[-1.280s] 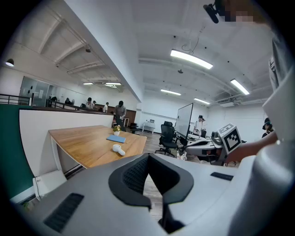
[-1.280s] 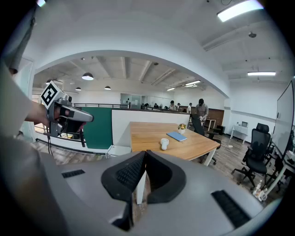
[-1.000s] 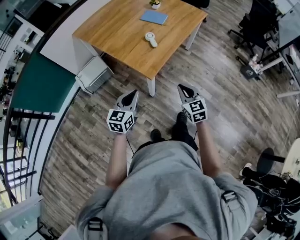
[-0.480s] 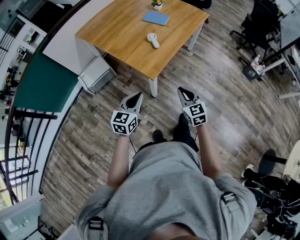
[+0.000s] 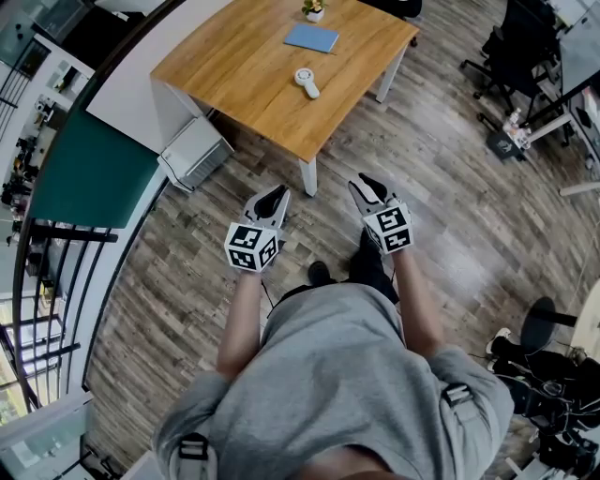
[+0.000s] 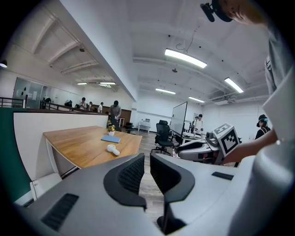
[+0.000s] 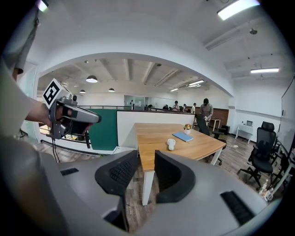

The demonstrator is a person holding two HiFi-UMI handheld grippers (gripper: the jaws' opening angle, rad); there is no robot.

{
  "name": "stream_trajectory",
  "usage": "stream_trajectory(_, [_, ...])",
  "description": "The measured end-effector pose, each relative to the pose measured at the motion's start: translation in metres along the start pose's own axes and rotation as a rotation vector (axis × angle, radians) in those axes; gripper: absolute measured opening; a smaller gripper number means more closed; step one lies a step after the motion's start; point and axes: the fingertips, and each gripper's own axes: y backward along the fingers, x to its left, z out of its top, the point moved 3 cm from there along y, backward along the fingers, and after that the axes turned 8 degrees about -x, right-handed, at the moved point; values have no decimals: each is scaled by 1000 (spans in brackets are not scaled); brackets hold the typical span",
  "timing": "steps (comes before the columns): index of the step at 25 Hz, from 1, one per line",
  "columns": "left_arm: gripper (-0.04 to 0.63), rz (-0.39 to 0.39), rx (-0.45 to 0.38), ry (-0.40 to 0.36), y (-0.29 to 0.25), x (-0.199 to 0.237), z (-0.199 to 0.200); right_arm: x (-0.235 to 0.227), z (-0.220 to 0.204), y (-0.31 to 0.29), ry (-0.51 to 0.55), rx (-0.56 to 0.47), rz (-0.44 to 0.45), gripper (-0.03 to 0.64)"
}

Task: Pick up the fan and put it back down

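The fan (image 5: 303,81) is small, white and hand-held. It lies on the wooden table (image 5: 244,66), also seen in the left gripper view (image 6: 112,149) and the right gripper view (image 7: 171,144). Both grippers hang in the air over the floor, short of the table's near corner and well apart from the fan. My left gripper (image 5: 277,194) (image 6: 147,159) is shut, with only a thin slit between its pads. My right gripper (image 5: 364,182) (image 7: 146,159) has just been opening its jaws; a clear gap shows and nothing is between them.
A blue notebook (image 5: 311,37) and a small potted plant (image 5: 311,7) sit further back on the table. A white box (image 5: 194,150) stands under its left side, beside a teal partition (image 5: 89,169). Office chairs (image 5: 520,47) stand at the far right. The table leg (image 5: 307,175) is just ahead.
The right gripper's jaws have parted from a shut point to a visible gap. Both grippers have stayed almost where they were.
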Motion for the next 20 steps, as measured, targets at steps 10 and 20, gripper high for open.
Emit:
stream_trajectory(10, [182, 23, -21, 12, 4, 13, 4, -1, 10, -6, 24, -31, -23, 204])
stream_trajectory(20, [227, 27, -28, 8, 10, 19, 4, 6, 16, -5, 51, -44, -33, 267])
